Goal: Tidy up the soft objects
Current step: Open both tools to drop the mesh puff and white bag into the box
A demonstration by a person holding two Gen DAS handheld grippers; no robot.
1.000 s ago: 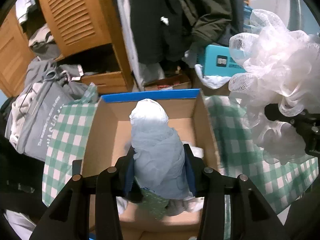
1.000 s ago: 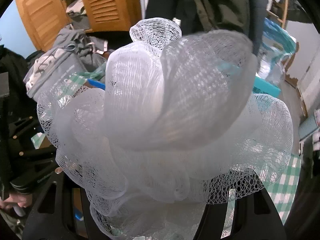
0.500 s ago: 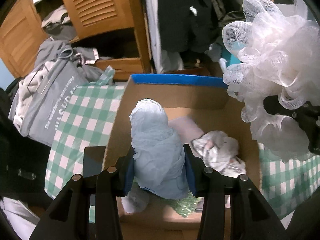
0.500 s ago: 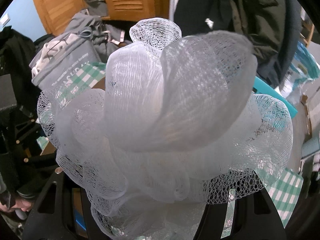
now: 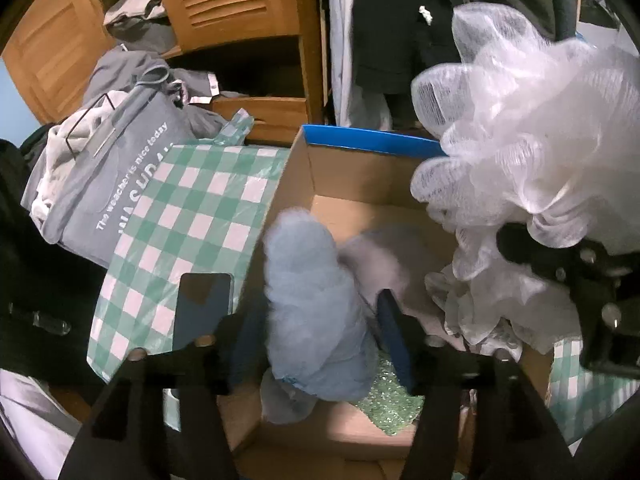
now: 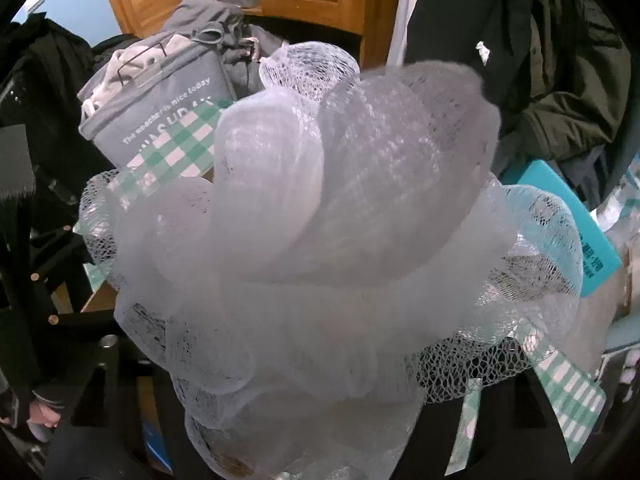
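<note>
so the left gripper [image 5: 316, 320] has its jaws spread around a pale blue soft bundle [image 5: 316, 312]; the blue pads look a bit wider than the bundle, though blur makes it hard to tell if they're touching it; the bundle sits between the fingers and pokes forward over the open cardboard box [image 5: 360, 176], which lies right under and ahead of that gripper; deeper in the box, just beyond the bundle, there's a pinkish soft thing [image 5: 376, 256], plus a green sparkly piece [image 5: 392, 404] by the right finger; a dark phone [image 5: 202, 308] lies just left of the left finger on the green checked cloth [image 5: 192, 216], and a grey laundry bag [image 5: 104, 184] sits further out left; the right gripper [image 6: 304, 420] is clamped on a white mesh bath pouf [image 6: 332, 232] that fills nearly its whole view; in the left wrist view that pouf [image 5: 532, 140] hangs to the right of the left gripper, above the box's right side; a teal box [image 6: 568, 232] peeks out to the right of the pouf
</note>
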